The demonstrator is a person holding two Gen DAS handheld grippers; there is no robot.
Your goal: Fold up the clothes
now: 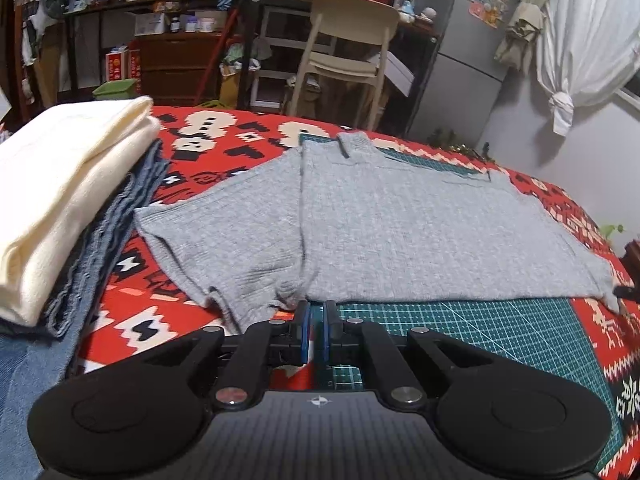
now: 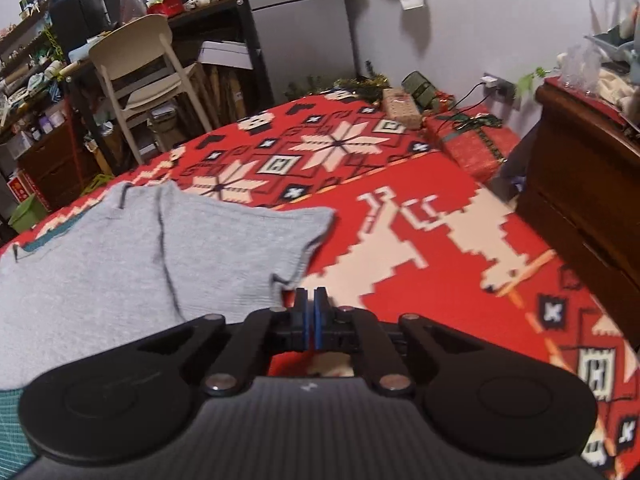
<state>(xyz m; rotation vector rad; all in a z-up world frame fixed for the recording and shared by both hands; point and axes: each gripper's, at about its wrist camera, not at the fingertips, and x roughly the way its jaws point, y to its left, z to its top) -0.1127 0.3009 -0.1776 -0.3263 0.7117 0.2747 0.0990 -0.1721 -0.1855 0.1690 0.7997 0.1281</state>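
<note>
A grey short-sleeved shirt (image 1: 400, 232) lies spread flat on a green cutting mat (image 1: 460, 328), collar away from me and hem towards me. My left gripper (image 1: 317, 308) sits at the hem near the shirt's left sleeve. Its blue pads are almost together and only mat shows in the thin slit between them. In the right wrist view the shirt (image 2: 120, 260) fills the lower left. My right gripper (image 2: 311, 296) is shut just right of the shirt's near corner, with no cloth between its pads.
A folded cream garment (image 1: 60, 184) rests on folded denim (image 1: 100, 248) at the left. A red patterned blanket (image 2: 400, 200) covers the surface. Wrapped gifts (image 2: 472, 140) and a dark wooden cabinet (image 2: 580, 184) stand at the right, and a pale chair (image 1: 344, 52) behind.
</note>
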